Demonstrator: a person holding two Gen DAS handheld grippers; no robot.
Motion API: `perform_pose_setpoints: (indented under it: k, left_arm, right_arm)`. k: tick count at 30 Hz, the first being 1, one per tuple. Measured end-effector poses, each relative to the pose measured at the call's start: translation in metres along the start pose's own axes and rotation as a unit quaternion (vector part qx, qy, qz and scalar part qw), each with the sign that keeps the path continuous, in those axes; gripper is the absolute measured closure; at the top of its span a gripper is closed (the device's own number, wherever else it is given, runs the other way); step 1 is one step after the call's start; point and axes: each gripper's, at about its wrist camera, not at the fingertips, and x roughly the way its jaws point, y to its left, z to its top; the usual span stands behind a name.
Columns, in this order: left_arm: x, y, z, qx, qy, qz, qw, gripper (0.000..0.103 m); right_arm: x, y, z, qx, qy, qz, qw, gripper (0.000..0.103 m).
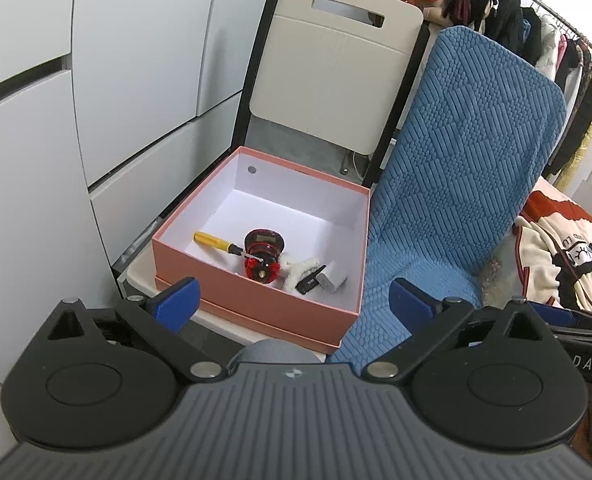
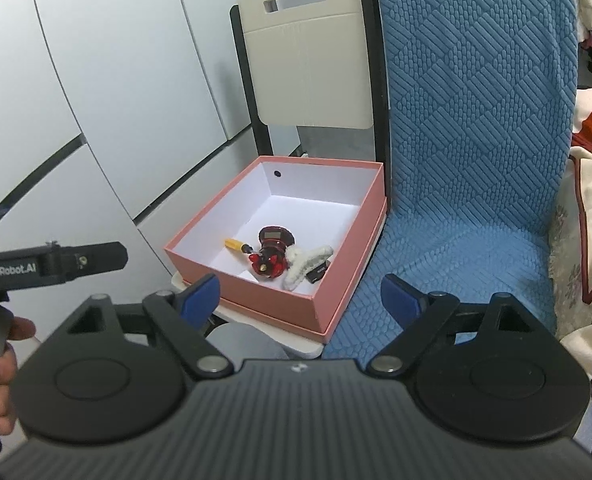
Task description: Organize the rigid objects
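A pink box (image 1: 256,296) with a white inside stands open on a cream chair seat; it also shows in the right wrist view (image 2: 272,296). Inside lie a yellow-handled screwdriver (image 1: 216,242) (image 2: 236,245), a red and black toy (image 1: 262,258) (image 2: 272,256), a white fluffy clip (image 1: 302,272) (image 2: 306,264), a small black item (image 1: 311,280) (image 2: 319,271) and a white block (image 1: 332,278). My left gripper (image 1: 294,300) is open and empty, held back in front of the box. My right gripper (image 2: 300,300) is open and empty, also in front of the box.
A blue quilted chair (image 1: 456,184) (image 2: 472,160) stands right of the box. The cream chair back (image 1: 332,72) (image 2: 308,56) rises behind it. White cabinet doors (image 1: 96,100) fill the left. A clothes rack (image 1: 536,32) and bedding (image 1: 560,256) lie right. The other handle (image 2: 48,266) shows left.
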Motion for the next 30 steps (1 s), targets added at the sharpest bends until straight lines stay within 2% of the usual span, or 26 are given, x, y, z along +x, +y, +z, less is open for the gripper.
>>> perform_pose_setpoints:
  k: [30]
  left_arm:
    - [-0.0032,0.0059,-0.0032,-0.001,-0.006,0.001,1.0,0.0]
  right_arm:
    - [-0.0032,0.0049,-0.002,-0.004,0.0,-0.001,1.0,0.014]
